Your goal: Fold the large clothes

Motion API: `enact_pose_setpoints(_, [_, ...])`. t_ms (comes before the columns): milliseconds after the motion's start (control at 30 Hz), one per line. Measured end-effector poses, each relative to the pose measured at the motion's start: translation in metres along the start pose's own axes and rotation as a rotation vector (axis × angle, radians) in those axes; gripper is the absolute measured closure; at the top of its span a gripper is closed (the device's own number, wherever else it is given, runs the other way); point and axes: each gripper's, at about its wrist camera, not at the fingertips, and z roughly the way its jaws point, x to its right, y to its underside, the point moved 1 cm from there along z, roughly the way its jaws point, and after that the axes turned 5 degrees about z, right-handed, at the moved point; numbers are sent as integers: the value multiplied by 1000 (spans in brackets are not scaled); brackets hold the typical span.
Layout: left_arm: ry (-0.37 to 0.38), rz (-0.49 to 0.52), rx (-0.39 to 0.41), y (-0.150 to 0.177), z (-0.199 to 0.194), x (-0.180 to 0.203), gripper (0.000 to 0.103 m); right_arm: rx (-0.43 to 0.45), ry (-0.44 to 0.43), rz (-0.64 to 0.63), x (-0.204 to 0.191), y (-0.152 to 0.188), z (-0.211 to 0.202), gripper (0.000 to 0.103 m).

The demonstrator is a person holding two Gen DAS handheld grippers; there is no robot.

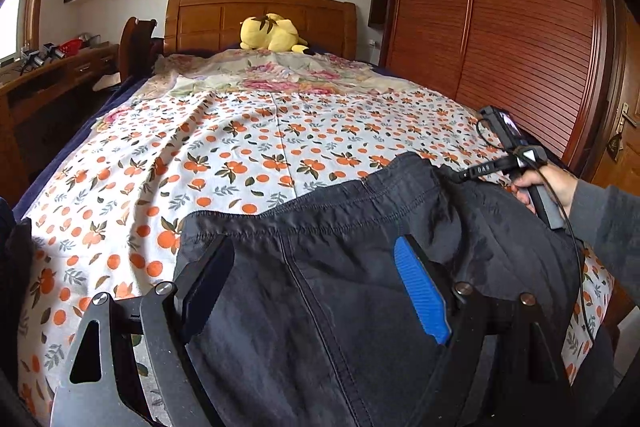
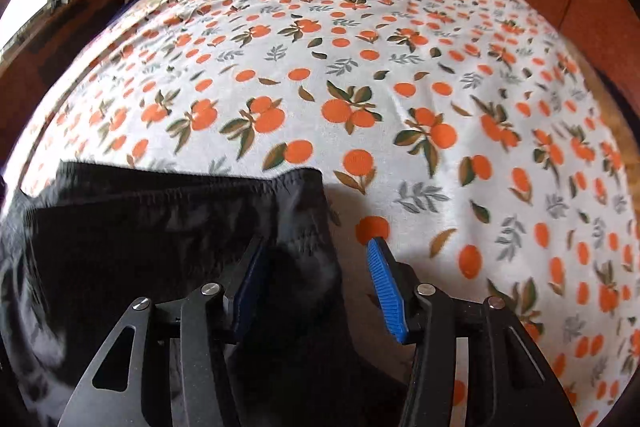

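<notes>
The trousers point(image 1: 340, 267) were plain black. The sheet point(image 2: 400, 87) on the bed was white with oranges and green leaves. The tongs' pads point(image 2: 386, 291) were blue. The plush toy point(image 1: 272, 33) was yellow, the wardrobe point(image 1: 500, 27) reddish-brown.

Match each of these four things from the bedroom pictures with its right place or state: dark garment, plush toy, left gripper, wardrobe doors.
Things:
1. dark garment
2. plush toy
3. left gripper
4. wardrobe doors

Places or states:
A. at the headboard end of the bed
B. jaws wide apart over dark cloth
C. along the right side of the bed
D. spread on the near end of the orange-print sheet

Pairs: 1-D, 2-A, 3-B, 4-C
</notes>
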Motion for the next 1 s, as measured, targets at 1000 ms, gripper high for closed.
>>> enact_pose_setpoints(1000, [4, -4, -25, 4, -3, -4, 20, 88, -60, -293, -152, 46, -63, 61])
